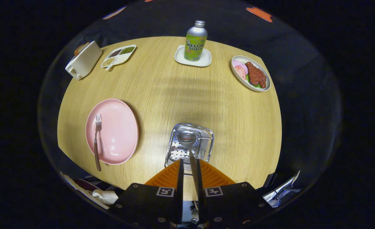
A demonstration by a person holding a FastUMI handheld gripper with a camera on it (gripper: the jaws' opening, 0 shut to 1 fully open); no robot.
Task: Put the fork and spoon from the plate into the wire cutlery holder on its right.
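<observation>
Claw clenched on spoon, bowl hanging over holder near table's front edge. Not dropped yet. Fork left on plate.

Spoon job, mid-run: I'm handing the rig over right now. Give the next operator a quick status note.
Gripper: shut on the spoon, held by its handle, bowl over the holder.
Fork: on the pink plate beside the holder, handle overhanging the rim, untouched.
Done: spoon lifted off the plate.
Left: release the spoon into the holder, then fetch the fork and put it in too.
</observation>
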